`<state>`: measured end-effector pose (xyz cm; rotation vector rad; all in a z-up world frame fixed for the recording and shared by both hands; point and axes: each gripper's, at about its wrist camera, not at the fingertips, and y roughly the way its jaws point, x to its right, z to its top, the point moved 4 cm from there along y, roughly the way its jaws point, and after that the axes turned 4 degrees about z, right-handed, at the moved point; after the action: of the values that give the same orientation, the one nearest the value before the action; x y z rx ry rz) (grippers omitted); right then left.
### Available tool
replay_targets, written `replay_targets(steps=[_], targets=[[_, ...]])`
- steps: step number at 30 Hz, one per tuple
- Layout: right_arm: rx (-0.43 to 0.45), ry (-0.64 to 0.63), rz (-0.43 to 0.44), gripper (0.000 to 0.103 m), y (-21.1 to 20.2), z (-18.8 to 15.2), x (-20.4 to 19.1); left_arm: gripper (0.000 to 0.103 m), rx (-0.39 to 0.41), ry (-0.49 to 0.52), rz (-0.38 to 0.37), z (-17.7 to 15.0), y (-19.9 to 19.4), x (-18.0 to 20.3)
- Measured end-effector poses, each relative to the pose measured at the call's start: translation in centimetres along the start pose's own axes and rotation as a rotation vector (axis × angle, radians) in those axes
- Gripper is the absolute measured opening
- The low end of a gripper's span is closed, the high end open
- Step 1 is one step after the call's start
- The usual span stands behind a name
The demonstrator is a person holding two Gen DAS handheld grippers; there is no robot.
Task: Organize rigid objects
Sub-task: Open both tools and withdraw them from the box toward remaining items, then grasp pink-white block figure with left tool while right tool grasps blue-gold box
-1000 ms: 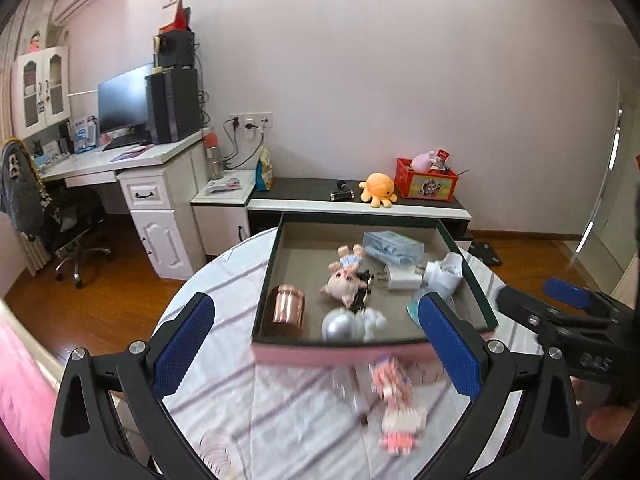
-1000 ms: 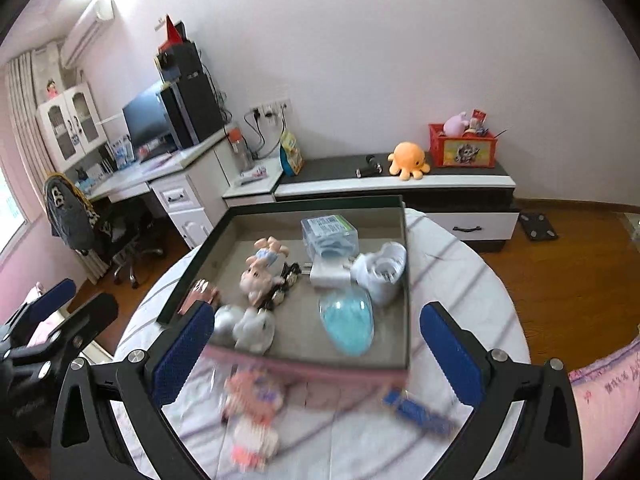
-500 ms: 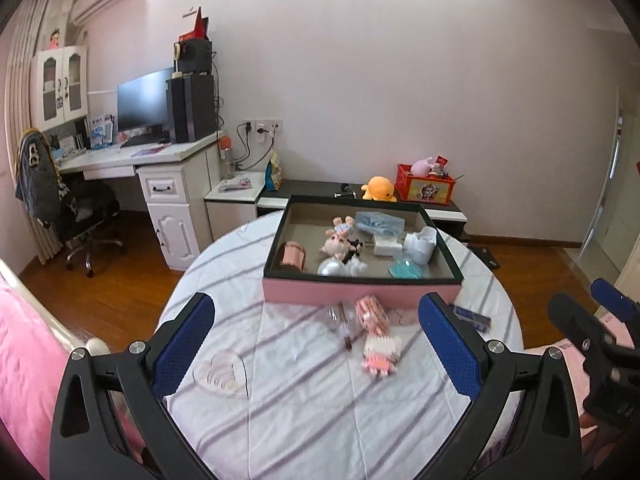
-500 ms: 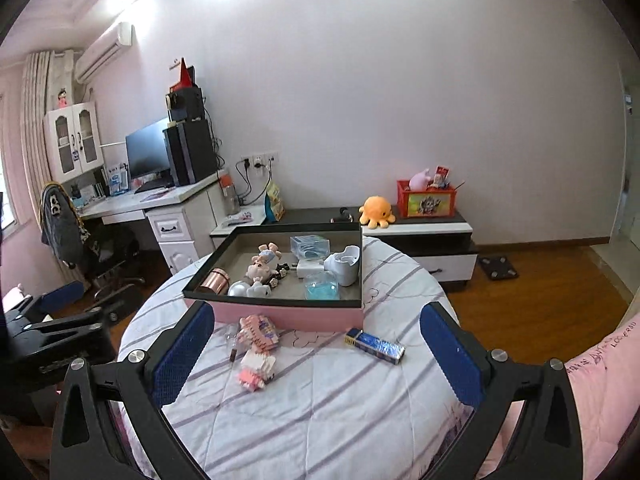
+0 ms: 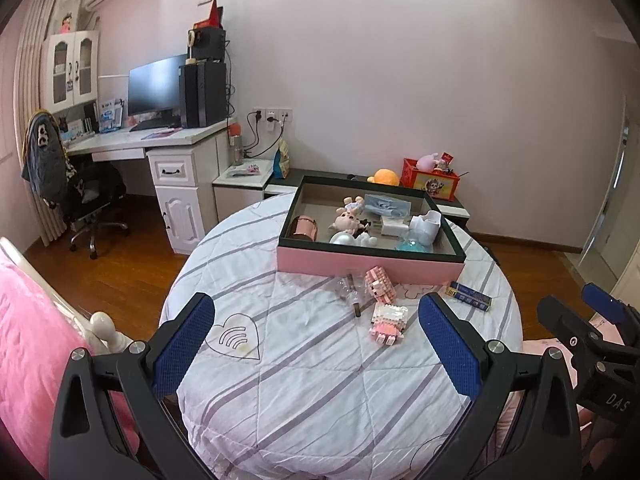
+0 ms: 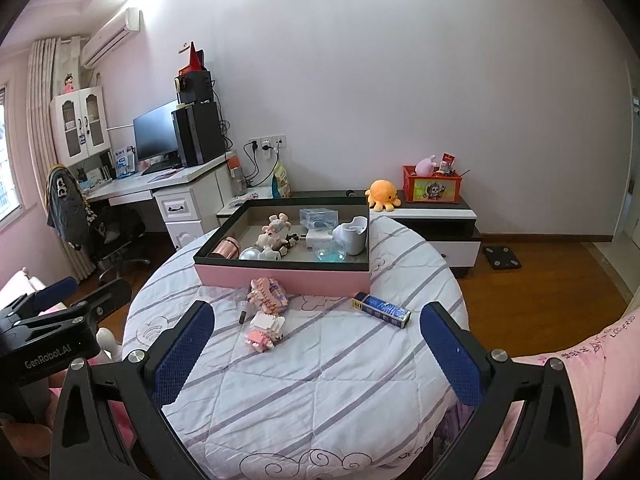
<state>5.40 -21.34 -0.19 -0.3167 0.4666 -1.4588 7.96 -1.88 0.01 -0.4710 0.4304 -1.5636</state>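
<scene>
1. Storage box [image 5: 370,266]: a pink-walled, dark-rimmed rectangular tray at the far half of the round quilted table [image 5: 320,380]. It already holds a copper cup [image 5: 304,227], a plush pig [image 5: 345,220], a white charger [image 5: 394,226] and other small items.
2. Loose items: four things lie on the quilt just in front of the box's near wall.
   - Two pink-and-white brick figures, one [image 6: 267,295] near the wall and one [image 6: 266,332] nearer the grippers.
   - A small clear bottle [image 5: 352,294] with a dark tip, just beside the figures on their left.
   - A blue rectangular packet [image 6: 382,311], off to the right.
3. Left gripper [image 5: 316,346]: jaws spread wide, holding nothing, well back from the items. The brick figures sit ahead and slightly right of its centre line.
4. Right gripper [image 6: 316,346]: jaws likewise fully apart and empty. The packet sits ahead and slightly right of its centre line, apparently the nearer tool for it.
5. Packet long axis: runs diagonally, from far-left to near-right. Judgement: the right jaws need a wrist turn to close across its narrow width.
6. Judgement: the left gripper suits the figures and bottle.
</scene>
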Motion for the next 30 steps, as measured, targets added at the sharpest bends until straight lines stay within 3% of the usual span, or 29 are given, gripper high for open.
replay_targets(steps=[13,23,30], targets=[[-0.060,-0.002,-0.019,0.103,2.2,-0.8,1.3,0.103,-0.058,0.037,-0.037,-1.7,2.4,1.0],[-0.202,0.024,-0.070,0.103,8.0,-2.1,6.0,0.103,-0.184,0.100,-0.125,-4.5,9.0,4.9],[-0.302,0.019,-0.077,0.103,13.1,-3.3,8.1,0.098,-0.327,0.094,-0.174,-6.4,15.0,6.9]])
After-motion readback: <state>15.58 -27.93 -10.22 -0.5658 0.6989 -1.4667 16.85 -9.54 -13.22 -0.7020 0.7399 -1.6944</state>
